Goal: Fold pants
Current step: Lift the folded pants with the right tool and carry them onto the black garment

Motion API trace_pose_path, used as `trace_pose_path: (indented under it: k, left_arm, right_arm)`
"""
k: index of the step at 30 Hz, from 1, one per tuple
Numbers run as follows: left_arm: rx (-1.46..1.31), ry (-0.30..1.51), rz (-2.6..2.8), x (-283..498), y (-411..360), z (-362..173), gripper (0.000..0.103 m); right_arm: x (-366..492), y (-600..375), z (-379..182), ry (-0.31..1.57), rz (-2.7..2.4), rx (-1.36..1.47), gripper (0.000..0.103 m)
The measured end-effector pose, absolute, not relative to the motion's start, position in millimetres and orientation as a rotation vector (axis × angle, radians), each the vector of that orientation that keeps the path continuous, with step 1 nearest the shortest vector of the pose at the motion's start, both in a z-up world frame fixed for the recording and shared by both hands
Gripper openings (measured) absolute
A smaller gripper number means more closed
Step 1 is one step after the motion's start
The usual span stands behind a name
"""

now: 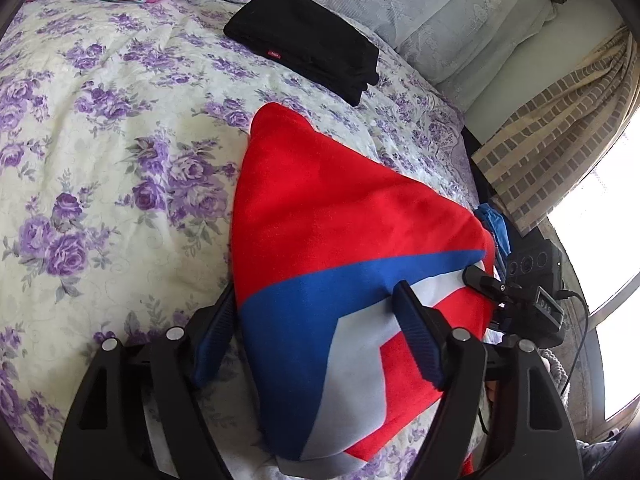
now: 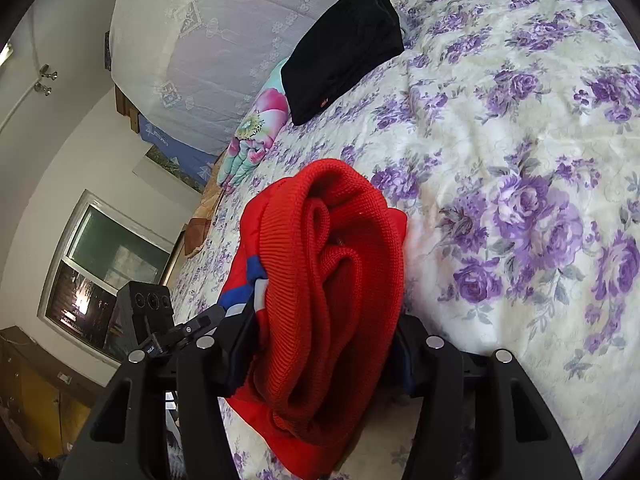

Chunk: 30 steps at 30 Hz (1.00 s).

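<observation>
Here — red pants between both jaws

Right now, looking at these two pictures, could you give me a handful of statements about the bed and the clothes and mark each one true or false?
1. The red pants carry blue and white panels. True.
2. The black folded garment lies on the floor. False: it lies on the floral bedspread, near the pillow.
3. The right gripper has ribbed red fabric bunched between its fingers. True.
4. The bedspread is plain white. False: it has purple roses.
5. The left gripper grips the black garment. False: the red pants lie between its fingers.
</observation>
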<state>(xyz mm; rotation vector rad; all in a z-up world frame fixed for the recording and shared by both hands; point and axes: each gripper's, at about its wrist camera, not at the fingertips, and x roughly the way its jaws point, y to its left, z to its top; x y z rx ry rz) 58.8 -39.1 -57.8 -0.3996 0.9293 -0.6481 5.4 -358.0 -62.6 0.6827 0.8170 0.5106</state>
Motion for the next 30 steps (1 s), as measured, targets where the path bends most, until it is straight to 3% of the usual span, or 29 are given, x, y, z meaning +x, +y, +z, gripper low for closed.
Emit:
trace_pose_path:
  k: [10,21,30]
  left_arm:
    - [-0.288,0.916,-0.677,55,-57,-55,0.094]
    - [-0.335,0.917,-0.685,57,-51,-57,0.093]
    - [-0.410,0.889,-0.679,56,-37,-57,0.052]
  right_arm:
    - [11,-350,-61,0.846,0.480,0.659,0.057]
    - [12,-342,-61,0.840,0.452,0.625,0.059]
    - [7,-332,-60,0.804,0.419,0.576,0.058]
